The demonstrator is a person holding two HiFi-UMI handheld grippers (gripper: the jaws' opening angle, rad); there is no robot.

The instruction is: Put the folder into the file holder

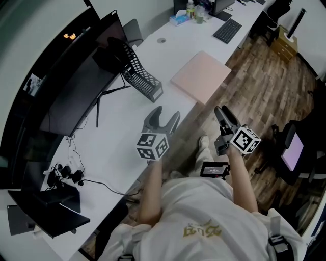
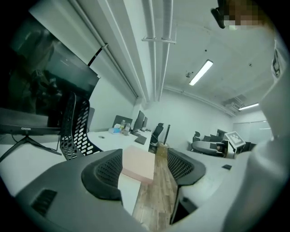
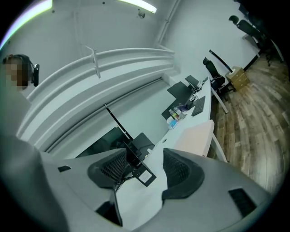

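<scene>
White desk (image 1: 168,56): flat pink folder (image 1: 200,76) lies untouched near black mesh file holder (image 1: 140,71); left gripper (image 1: 165,115) and right gripper (image 1: 224,113) both wide open, empty; 0 steps done.

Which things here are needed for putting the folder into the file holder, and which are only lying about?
For the job: pink folder; black mesh file holder; left gripper and right gripper, both open.
Lying about: monitor; keyboard; bottles; cardboard box.
</scene>
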